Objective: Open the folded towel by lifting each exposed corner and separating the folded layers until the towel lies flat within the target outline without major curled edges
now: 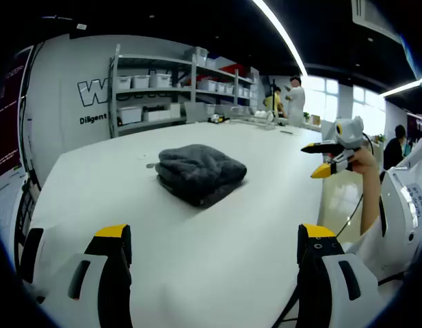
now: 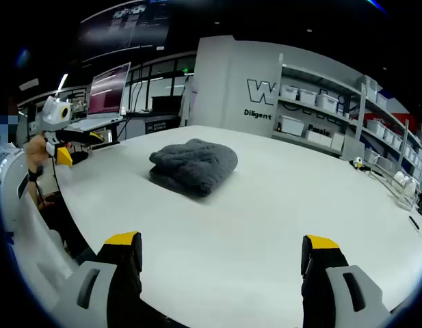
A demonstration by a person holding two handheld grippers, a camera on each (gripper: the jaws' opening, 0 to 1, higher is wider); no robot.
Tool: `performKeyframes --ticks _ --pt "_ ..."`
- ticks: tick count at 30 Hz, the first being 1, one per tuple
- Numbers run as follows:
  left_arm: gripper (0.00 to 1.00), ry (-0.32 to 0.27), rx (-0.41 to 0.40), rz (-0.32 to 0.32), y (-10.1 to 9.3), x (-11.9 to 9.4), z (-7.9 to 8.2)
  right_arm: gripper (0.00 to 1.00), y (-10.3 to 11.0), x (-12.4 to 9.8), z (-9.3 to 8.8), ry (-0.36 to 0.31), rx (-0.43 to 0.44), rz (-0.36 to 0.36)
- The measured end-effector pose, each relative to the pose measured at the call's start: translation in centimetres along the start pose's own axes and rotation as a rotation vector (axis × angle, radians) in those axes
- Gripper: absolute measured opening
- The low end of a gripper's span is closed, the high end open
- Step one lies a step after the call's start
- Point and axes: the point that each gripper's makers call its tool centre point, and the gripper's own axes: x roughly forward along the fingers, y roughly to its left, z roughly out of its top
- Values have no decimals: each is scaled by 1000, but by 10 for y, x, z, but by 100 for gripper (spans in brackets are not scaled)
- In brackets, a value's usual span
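A dark grey towel [image 1: 200, 174] lies folded in a thick bundle on the white table [image 1: 217, 253], and I also see this towel [image 2: 193, 166] in the right gripper view. My left gripper [image 1: 215, 239] is open, its yellow-tipped jaws wide apart above the table's near part, well short of the towel. My right gripper [image 2: 219, 247] is open too, over the table and apart from the towel. The right gripper [image 1: 325, 158] appears at the right in the left gripper view, held by a hand. The left gripper [image 2: 77, 147] appears at the left in the right gripper view.
Shelves [image 1: 163, 89] with white bins stand behind the table against a grey wall. People [image 1: 293, 99] stand at the far end near small items on the table. Monitors [image 2: 108, 89] sit beyond the table's other side. The table edge [image 2: 81, 212] runs close by.
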Motion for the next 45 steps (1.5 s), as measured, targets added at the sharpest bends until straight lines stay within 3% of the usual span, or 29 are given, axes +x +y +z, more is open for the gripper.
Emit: performKeyframes --ticks 28,32,39,45 --pt "99 11 -28 9 4 1 -3 99 8 2 -4 -1 -4 31" --pt "99 -1 -19 15 -3 3 3 99 8 6 -7 0 7 56" --pt "99 38 -13 5 -10 10 -3 99 8 10 -7 -1 4 78" --pt "99 27 -13 -3 -11 10 0 99 13 17 -3 1 -8 101"
